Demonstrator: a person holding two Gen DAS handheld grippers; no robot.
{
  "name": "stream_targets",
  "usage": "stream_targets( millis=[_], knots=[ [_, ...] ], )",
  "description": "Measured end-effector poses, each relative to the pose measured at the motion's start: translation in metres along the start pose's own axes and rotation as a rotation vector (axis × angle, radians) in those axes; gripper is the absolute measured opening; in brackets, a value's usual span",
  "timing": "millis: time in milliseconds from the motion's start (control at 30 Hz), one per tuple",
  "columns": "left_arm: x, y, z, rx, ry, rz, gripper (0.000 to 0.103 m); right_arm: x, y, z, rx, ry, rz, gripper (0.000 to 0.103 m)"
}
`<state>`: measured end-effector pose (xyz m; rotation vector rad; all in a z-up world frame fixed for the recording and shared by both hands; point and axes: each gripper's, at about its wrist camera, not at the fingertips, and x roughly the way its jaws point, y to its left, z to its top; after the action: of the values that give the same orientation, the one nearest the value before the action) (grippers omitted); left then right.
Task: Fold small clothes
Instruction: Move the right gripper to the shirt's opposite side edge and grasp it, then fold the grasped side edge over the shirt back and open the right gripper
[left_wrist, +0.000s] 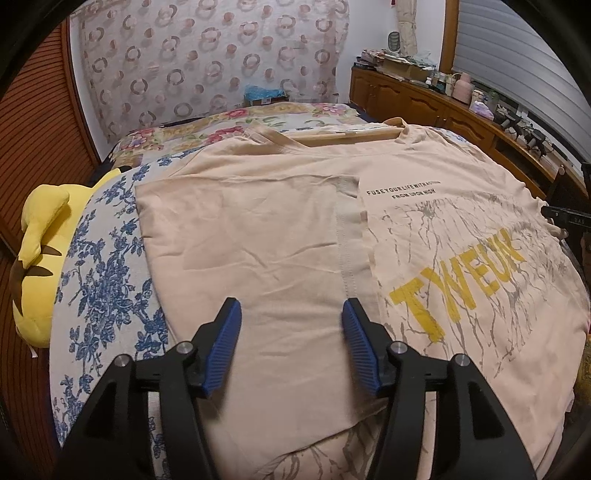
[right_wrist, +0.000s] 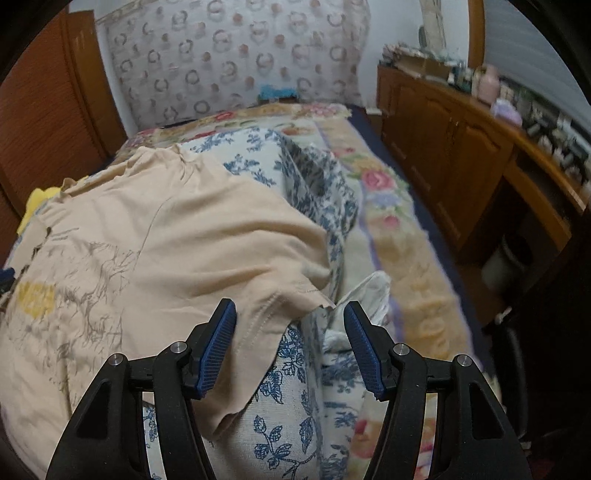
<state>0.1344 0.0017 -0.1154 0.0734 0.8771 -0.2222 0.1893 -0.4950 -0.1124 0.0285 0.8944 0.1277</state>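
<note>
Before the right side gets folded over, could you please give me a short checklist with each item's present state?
1. Left side of the T-shirt already folded in and lying flat: ok.
2. Left gripper open, nothing between its fingers: ok.
3. Right gripper open: ok.
4. Right sleeve lying between the right fingers: ok, its hem sits in the gap, not yet pinched.
5. Right sleeve flat: not ok, it is rumpled and hangs over the cushion edge.
6. White cloth clear of the sleeve: cannot tell.

Matt cotton T-shirt, ribbed blue claw pads, glossy wooden cabinet
</note>
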Motion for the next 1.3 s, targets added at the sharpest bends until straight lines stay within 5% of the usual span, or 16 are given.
stream_targets(
  millis=[167,300,533,867,1067,1300],
  knots=[
    [0.001,0.001,0.0,-0.002,0.001,0.002,0.059,0.004,0.0,0.005,0.013,0.016,0.052,0.051],
    [0.001,0.001,0.0,-0.002,0.001,0.003,0.059,0.004,0.004,0.006,-0.002,0.014,0.09,0.027],
    [0.001,0.002,0.0,-0.004,0.001,0.002,0.06,-0.009,0.026,0.006,-0.123,-0.04,0.002,0.005],
    [0.001,0.001,0.0,-0.004,0.002,0.002,0.06,-0.043,0.086,0.028,-0.226,-0.163,0.096,0.004],
    [0.0,0.001,0.0,-0.004,0.002,0.002,0.06,-0.036,0.156,0.016,-0.333,-0.126,0.212,0.005],
    [0.0,0.005,0.0,-0.014,-0.005,0.0,0.06,-0.011,0.183,-0.004,-0.371,-0.044,0.236,0.042]
  ],
)
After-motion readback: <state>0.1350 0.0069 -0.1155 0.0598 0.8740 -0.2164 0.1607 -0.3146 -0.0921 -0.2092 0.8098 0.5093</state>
